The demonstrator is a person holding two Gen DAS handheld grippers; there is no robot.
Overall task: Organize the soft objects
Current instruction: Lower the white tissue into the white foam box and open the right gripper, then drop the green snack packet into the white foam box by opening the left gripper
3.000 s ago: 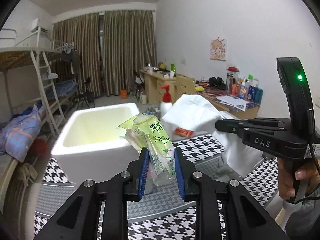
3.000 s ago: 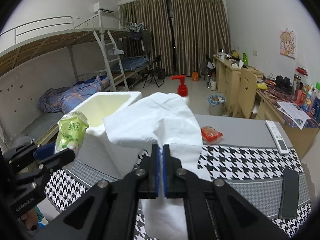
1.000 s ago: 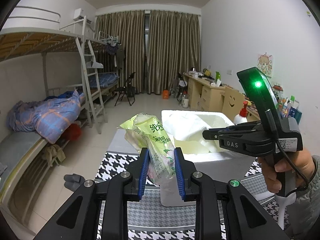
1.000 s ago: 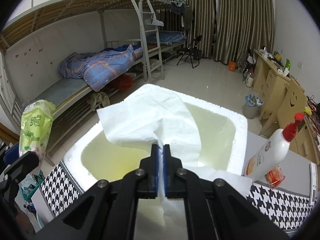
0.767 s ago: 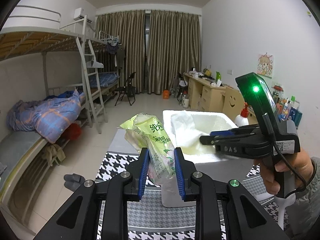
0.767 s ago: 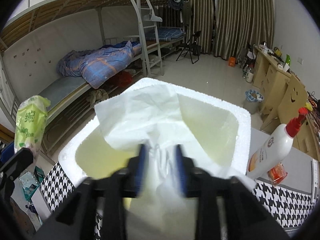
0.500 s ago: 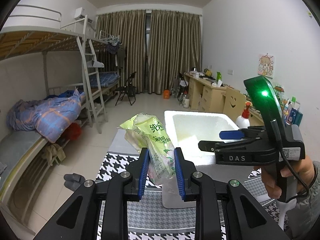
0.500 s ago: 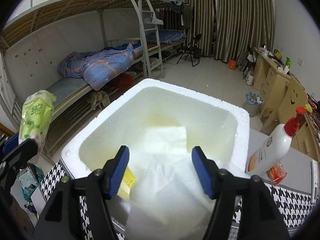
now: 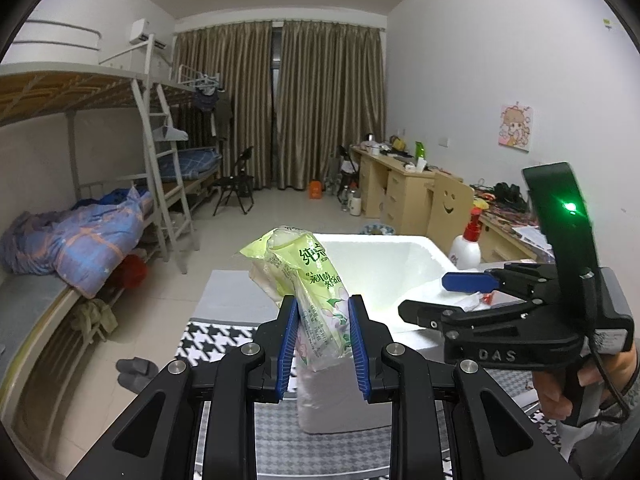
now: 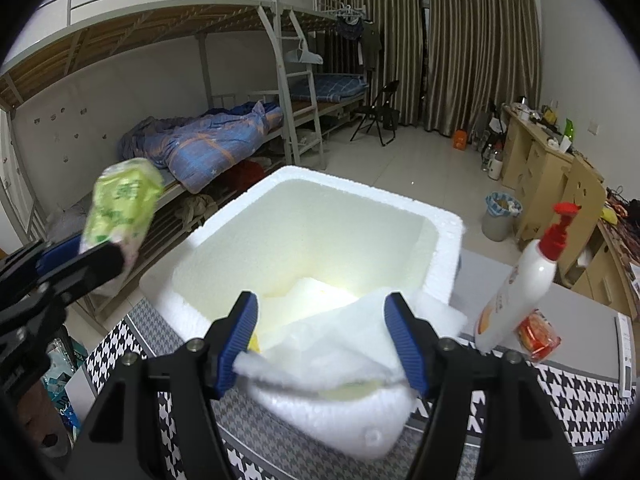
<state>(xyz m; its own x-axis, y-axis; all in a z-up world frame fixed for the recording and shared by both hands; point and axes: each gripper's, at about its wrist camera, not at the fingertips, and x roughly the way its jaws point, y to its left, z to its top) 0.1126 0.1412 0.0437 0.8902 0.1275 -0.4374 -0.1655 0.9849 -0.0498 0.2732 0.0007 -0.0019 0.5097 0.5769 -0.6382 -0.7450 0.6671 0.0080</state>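
Left gripper [image 9: 322,334] angled slightly down, blue pads clamped tight on its load. Right gripper [image 10: 322,342] beside it, off to its right, tilted steeper, jaws spread wide, nothing pinched; hand [image 9: 582,384] wrapped round its handle.

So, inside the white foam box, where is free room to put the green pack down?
The far half of the foam box is bare, bordered by its back and right walls. The near half is crowded: the white cloth lies there, draped over the front rim. The left tool holds the green pack; the right tool is open.
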